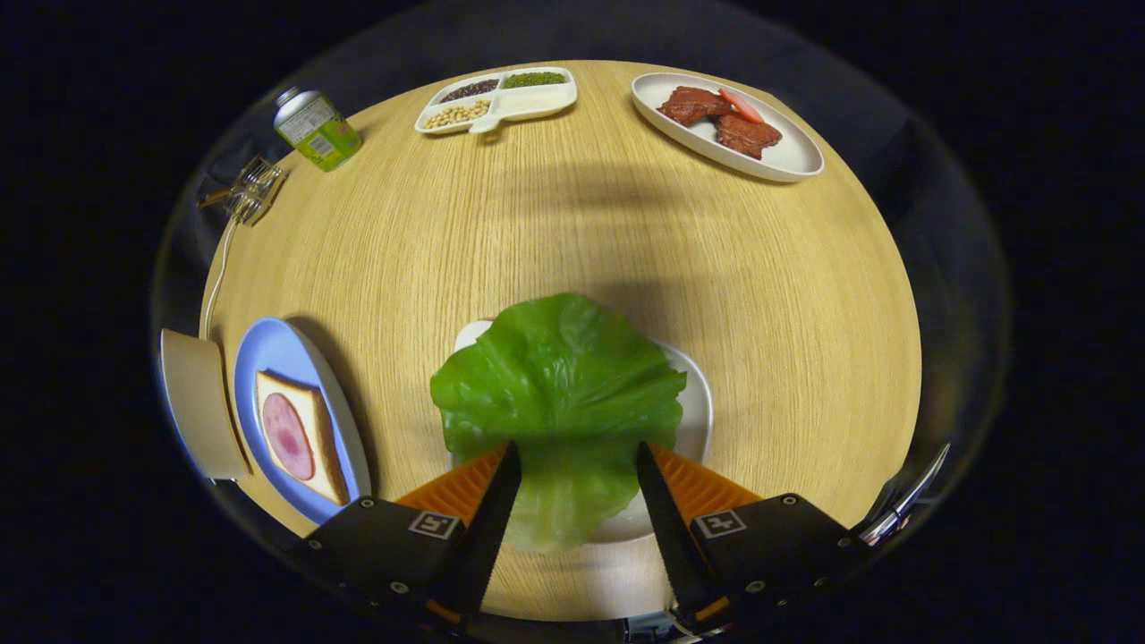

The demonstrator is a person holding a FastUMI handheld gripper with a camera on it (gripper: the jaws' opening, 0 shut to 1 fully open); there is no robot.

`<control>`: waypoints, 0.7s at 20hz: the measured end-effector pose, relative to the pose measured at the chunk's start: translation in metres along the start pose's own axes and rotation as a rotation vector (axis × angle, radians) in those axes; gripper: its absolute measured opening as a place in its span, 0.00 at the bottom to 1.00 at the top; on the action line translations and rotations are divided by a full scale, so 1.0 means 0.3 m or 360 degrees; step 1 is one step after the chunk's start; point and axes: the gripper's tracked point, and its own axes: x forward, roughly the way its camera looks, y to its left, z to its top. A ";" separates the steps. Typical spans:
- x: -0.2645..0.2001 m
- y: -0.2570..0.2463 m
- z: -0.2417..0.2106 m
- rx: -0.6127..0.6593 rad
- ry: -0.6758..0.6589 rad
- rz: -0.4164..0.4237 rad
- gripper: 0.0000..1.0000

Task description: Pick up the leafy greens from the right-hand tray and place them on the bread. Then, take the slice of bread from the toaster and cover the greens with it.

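Between the spread fingers of the gripper (pixel 572 465) lies the broad crinkled green lettuce leaf (pixel 559 385), its pale stalk end nearest, unpinched, on a white tray (pixel 696 402).

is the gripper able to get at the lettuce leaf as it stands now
Probably yes: the gripper is open with the lettuce leaf's pale stem end already between its fingers, and nothing lies over the leaf on its white plate.

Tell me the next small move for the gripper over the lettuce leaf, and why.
Probably close the fingers. The gripper is open with the pale stem end of the leafy greens lying between its fingers, over the white tray, so a squeeze should catch the leaf for carrying to the bread.
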 end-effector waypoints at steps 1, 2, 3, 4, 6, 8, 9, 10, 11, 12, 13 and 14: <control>0.006 0.002 0.009 0.0002 -0.0017 -0.0001 0.78; 0.003 0.001 0.005 0.0010 0.0008 0.0000 0.78; -0.004 -0.001 0.013 0.0027 -0.0005 -0.0005 0.76; -0.001 0.002 0.006 0.0021 0.0000 -0.0003 0.75; -0.003 0.008 0.010 0.0014 -0.0020 -0.0006 0.65; 0.000 0.015 0.017 0.0037 -0.0039 -0.0011 0.45; 0.000 0.013 0.016 0.0049 -0.0049 -0.0017 0.37; 0.001 0.012 0.021 0.0057 -0.0058 -0.0020 0.21; 0.003 0.009 0.020 0.0057 -0.0066 -0.0025 0.16; 0.001 0.007 0.022 0.0056 -0.0073 -0.0021 0.08; 0.001 0.006 0.020 0.0052 -0.0077 -0.0014 0.06; 0.000 0.006 0.021 0.0041 -0.0080 -0.0006 0.04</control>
